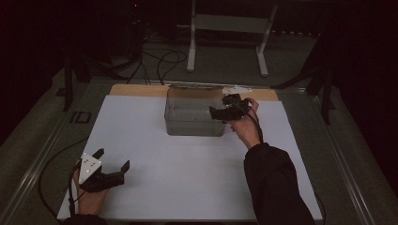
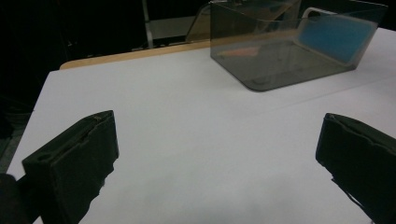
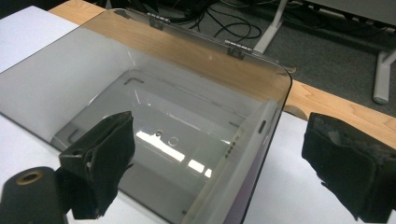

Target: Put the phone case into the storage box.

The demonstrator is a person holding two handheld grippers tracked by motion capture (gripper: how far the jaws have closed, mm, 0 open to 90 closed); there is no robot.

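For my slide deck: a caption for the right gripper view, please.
Open right claw poised over the near wall of an empty smoked-plastic box on a white-covered table.

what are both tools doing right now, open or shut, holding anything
Left tool: open, holding nothing, low over the white sheet.
Right tool: open, holding nothing, one jaw on each side of the right wall of the clear box.

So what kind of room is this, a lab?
Probably a lab or recording studio, not a home. A white-topped table stands in a dark room, cables run over the grey floor behind it, and a person holds a gripper in each hand beside a clear box.
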